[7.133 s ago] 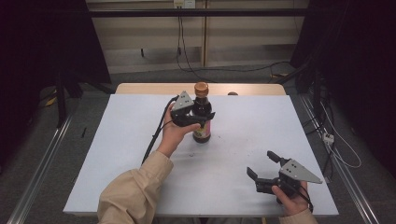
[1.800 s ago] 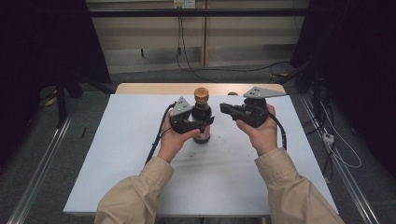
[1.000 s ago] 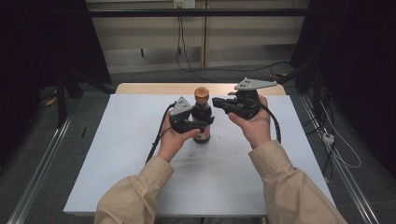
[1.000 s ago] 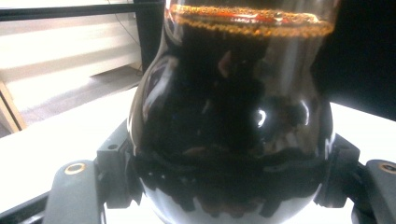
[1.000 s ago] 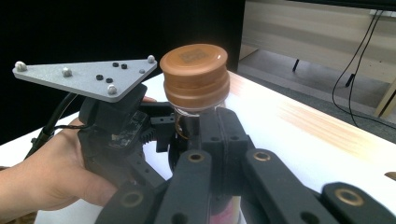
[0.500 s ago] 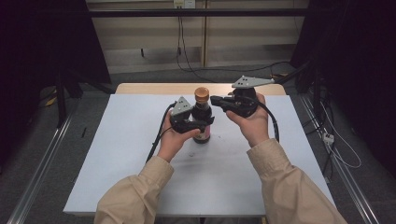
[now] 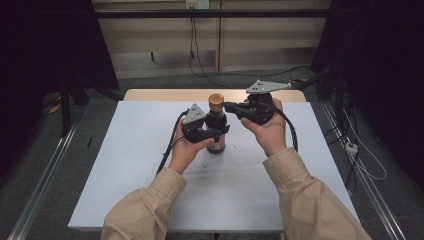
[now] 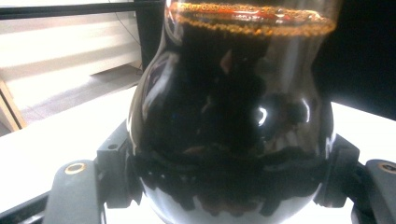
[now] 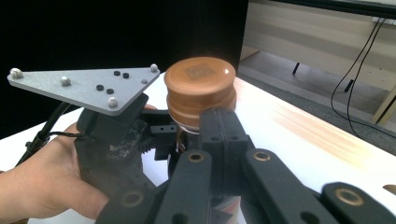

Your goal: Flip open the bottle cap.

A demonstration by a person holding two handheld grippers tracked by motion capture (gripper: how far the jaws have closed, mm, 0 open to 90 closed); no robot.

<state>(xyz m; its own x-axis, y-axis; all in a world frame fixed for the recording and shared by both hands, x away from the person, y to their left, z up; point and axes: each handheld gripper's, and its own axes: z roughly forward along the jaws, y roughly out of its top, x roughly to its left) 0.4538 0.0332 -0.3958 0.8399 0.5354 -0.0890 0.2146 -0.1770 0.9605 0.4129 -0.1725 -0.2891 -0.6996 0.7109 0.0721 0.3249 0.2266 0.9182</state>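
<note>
Two grippers are at work on one dark glass bottle [image 7: 216,131] with a round brown cap [image 7: 216,101]. The bottle stands upright on the white table [image 7: 125,165], near its far middle.

Your left gripper [image 7: 209,132] squeezes the fat belly of the bottle [image 8: 233,116] from both sides, so the bottle is held tight and cannot turn. The grey three-cornered plate [image 7: 195,114] of that gripper sits just left of the bottle neck.

Your right gripper [image 7: 230,106] comes in from the right of the bottle, up at the cap. In the right gripper view its jaws point at the cap [image 9: 200,91], but I cannot tell if they grip it yet or just sit close under it.

This looks like the step of taking the cap off. Next, you likely need to close the right jaws on the sides of the cap and twist, while your left gripper keeps the bottle from moving. Grip level, or the cap may slip.
</note>
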